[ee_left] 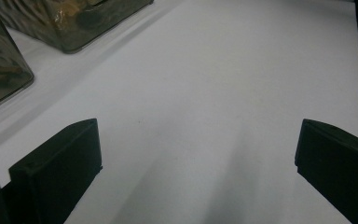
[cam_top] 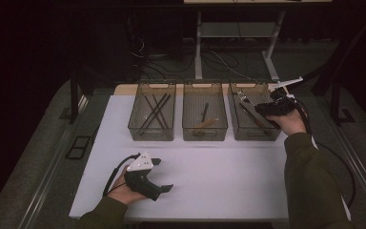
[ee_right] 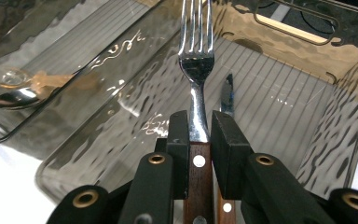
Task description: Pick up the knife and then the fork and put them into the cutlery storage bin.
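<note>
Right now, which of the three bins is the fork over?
The right-hand bin: the right gripper holds the fork above it. The middle bin and left bin stand apart.

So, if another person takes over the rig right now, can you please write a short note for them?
Right gripper: shut on a fork with a wooden handle, held over the right bin, tines pointing in.
Left gripper: open, holding nothing, resting low over the white table.
Things: three clear bins in a row at the far side. The left bin has dark chopsticks, the middle bin has a spoon, and the right bin already has a knife.
Done: fork picked up and brought to its bin.
Left: lower and release the fork, most likely in the right bin.
</note>
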The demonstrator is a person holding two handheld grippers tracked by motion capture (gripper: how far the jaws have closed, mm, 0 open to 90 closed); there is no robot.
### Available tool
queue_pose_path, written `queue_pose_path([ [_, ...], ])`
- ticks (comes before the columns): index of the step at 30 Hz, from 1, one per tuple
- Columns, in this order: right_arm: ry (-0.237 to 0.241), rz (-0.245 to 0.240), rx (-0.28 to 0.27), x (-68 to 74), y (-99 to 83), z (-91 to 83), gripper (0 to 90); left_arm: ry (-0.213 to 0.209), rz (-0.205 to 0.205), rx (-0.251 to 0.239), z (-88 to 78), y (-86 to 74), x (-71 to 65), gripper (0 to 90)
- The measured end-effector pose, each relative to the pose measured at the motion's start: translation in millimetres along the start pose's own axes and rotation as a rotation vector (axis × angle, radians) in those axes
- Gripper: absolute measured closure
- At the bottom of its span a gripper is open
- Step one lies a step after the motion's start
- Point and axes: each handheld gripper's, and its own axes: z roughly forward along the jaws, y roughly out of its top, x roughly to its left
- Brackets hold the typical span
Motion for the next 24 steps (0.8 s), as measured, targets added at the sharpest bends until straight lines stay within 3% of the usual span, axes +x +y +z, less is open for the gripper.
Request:
queue_pose_path([
  [8,-0.023,-0.002,0.005,-9.3,8.5,13.8,77.6,0.0,-0.011,-0.002,-0.2,-0.3,0.5,0.0],
  [12,-0.045,-0.004,0.033,-9.5,7.6,22.4,76.4,0.0,-0.013,-0.002,-0.6,-0.4,0.2,0.0],
  [13,-0.057,-0.002,0.037,-8.9,6.8,23.9,73.8,0.0,-0.012,-0.003,-0.7,-0.3,0.0,0.0],
  [15,-0.042,0.005,0.043,-7.8,5.7,26.3,59.6,-0.002,-0.015,-0.007,-0.6,-0.3,-0.7,0.0],
  [18,-0.053,0.0,0.033,-5.2,6.8,23.5,48.9,-0.004,-0.011,-0.004,-0.5,-0.2,-0.9,0.0],
  [24,-0.018,0.028,-0.023,-0.7,7.2,12.7,37.0,-0.004,-0.01,-0.004,-0.2,-0.1,-0.6,0.0],
])
